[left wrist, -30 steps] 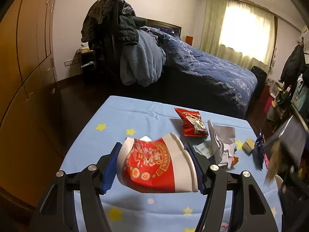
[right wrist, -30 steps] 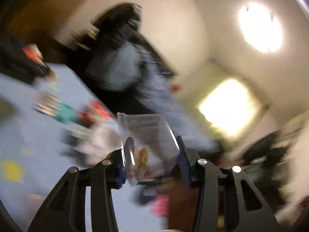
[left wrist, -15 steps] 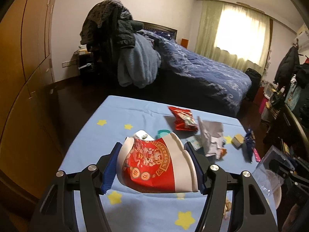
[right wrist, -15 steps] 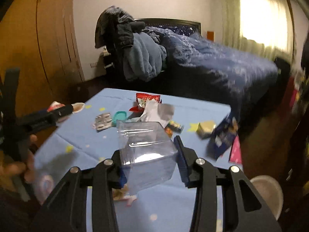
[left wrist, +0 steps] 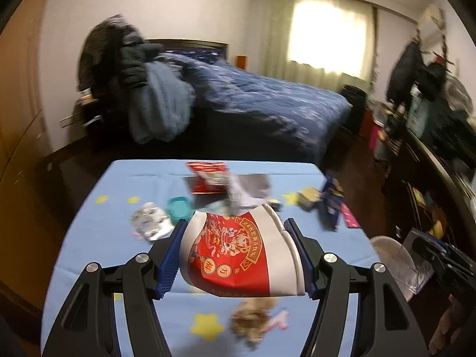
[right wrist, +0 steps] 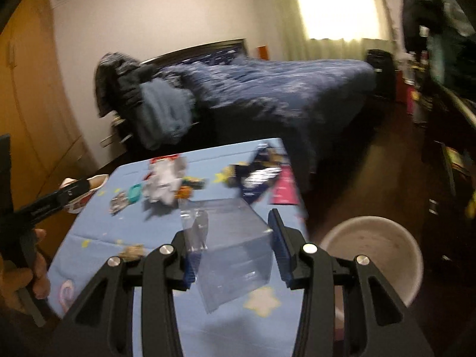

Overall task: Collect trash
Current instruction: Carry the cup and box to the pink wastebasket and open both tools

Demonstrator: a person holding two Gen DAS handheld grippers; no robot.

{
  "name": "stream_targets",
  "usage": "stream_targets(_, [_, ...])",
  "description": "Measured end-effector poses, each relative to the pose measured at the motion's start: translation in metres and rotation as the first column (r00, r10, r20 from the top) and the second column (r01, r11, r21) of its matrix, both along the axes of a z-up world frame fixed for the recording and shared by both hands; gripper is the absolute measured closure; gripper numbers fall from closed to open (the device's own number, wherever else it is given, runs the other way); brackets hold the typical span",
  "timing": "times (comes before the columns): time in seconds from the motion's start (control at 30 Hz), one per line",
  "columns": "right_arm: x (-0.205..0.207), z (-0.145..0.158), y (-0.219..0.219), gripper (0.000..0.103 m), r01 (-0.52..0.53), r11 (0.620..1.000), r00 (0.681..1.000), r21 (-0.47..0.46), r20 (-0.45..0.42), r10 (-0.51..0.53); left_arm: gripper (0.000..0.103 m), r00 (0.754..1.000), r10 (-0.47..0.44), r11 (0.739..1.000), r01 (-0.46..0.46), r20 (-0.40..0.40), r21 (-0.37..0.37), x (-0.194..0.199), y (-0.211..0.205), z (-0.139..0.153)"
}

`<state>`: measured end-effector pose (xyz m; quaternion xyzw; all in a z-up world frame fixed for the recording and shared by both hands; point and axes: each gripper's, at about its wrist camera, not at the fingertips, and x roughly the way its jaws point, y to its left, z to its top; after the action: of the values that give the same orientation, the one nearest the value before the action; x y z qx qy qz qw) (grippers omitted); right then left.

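Note:
My left gripper (left wrist: 239,255) is shut on a crushed red and white paper cup (left wrist: 238,257) and holds it above the blue starred table (left wrist: 98,235). My right gripper (right wrist: 235,254) is shut on a clear plastic box (right wrist: 235,253), held over the table's right edge beside a white bin (right wrist: 374,250) on the floor. The bin also shows at the right of the left wrist view (left wrist: 392,255). Trash lies on the table: a red snack bag (left wrist: 208,177), crumpled white paper (left wrist: 247,190), a teal lid (left wrist: 178,208), a foil blister pack (left wrist: 150,223), a dark blue wrapper (left wrist: 330,205) and crumbs (left wrist: 253,321).
A bed with a dark blue cover (left wrist: 267,107) stands behind the table, with clothes piled on a chair (left wrist: 139,83). Wooden wardrobes (left wrist: 17,104) run along the left. A cluttered dark desk (left wrist: 431,163) is at the right. The left gripper's handle and hand show in the right wrist view (right wrist: 35,208).
Both grippers swung right with their loads still held. The right gripper now hangs next to the white bin, which has come into full view. The frames are motion-blurred.

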<state>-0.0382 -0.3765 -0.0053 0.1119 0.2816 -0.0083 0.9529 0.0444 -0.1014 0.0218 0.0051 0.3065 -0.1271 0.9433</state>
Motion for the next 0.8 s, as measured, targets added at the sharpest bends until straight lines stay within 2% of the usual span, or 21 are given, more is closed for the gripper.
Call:
stream_targets(0.17, [-0.019, -0.011, -0.041, 0.059, 0.116, 0.993, 0.993, 0.001, 0.005, -0.116, 0.038, 0.993, -0.116, 0.993, 0.116, 0.002, 0.019, -0.002, -0.052, -0.001])
stream_targets(0.3, [-0.032, -0.022, -0.080, 0.060, 0.226, 0.974, 0.974, -0.008, 0.002, -0.226, 0.038, 0.971, -0.241, 0.970, 0.241, -0.004, 0.027, -0.001, -0.107, -0.005])
stream_targets(0.47, [-0.038, -0.045, -0.124, 0.060, 0.321, 0.947, 0.946, -0.002, -0.034, -0.321, 0.037, 0.912, -0.409, 0.912, 0.409, -0.009, 0.040, -0.003, -0.184, -0.015])
stream_targets(0.6, [-0.027, -0.071, -0.157, 0.060, 0.375, 0.927, 0.923, 0.018, -0.099, -0.372, 0.037, 0.863, -0.503, 0.862, 0.505, -0.057, 0.034, -0.002, -0.242, -0.031])
stream_targets(0.73, [-0.020, -0.093, -0.174, 0.060, 0.403, 0.915, 0.907, 0.026, -0.143, -0.396, 0.037, 0.837, -0.534, 0.840, 0.541, -0.116, 0.039, 0.004, -0.282, -0.051])
stream_targets(0.77, [-0.018, -0.097, -0.177, 0.060, 0.409, 0.912, 0.904, 0.025, -0.148, -0.401, 0.036, 0.837, -0.532, 0.840, 0.541, -0.130, 0.043, 0.006, -0.288, -0.056])
stream_targets(0.8, [-0.017, -0.102, -0.181, 0.058, 0.420, 0.907, 0.898, 0.020, -0.153, -0.412, 0.030, 0.834, -0.533, 0.839, 0.543, -0.146, 0.041, 0.009, -0.294, -0.060])
